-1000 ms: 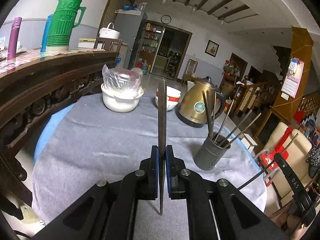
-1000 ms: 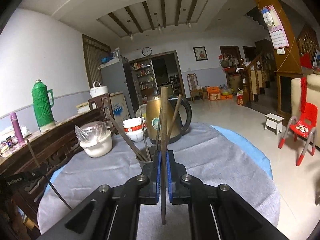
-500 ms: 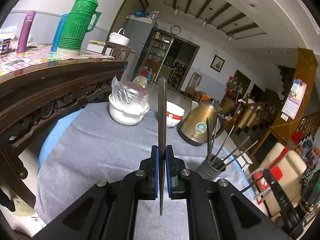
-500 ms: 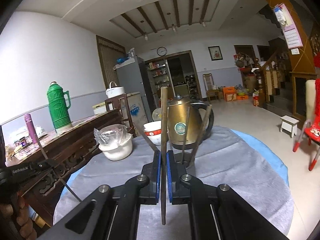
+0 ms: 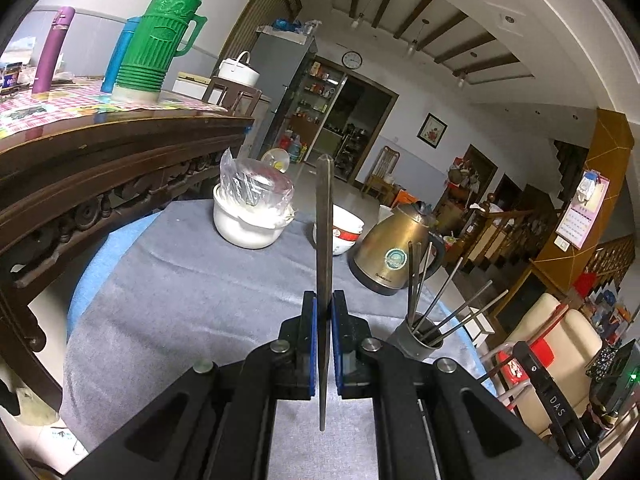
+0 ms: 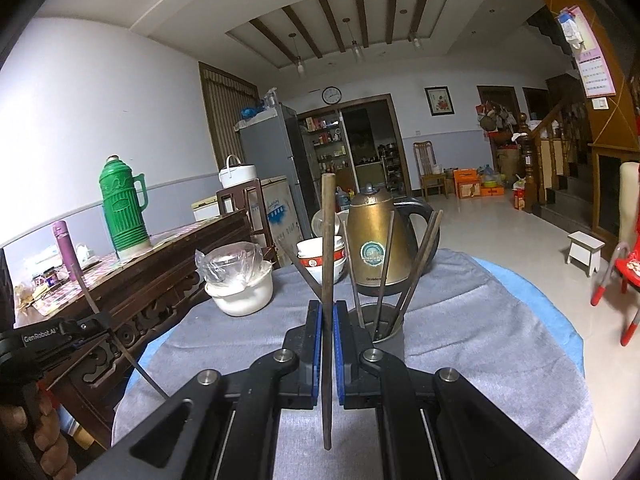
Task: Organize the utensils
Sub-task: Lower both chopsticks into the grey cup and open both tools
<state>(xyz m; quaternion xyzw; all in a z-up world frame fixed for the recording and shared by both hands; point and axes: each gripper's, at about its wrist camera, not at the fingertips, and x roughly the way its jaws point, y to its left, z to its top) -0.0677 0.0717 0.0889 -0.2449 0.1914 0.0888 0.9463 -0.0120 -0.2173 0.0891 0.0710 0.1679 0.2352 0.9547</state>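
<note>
Both jaws pinch one chopstick each; your right gripper has come nearer the holder, so insert next.

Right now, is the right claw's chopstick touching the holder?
Apart. The right wrist view shows the chopstick clamped upright in the right claw, its visible length left of the holder and nearer the camera.

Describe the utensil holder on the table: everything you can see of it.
The utensil holder is a dark grey, metal-looking round cup, upright on the grey tablecloth in front of the brass kettle. Several thin dark chopsticks stand in it, fanned outward. Neither gripper touches it; the right gripper hides its left side.
</note>
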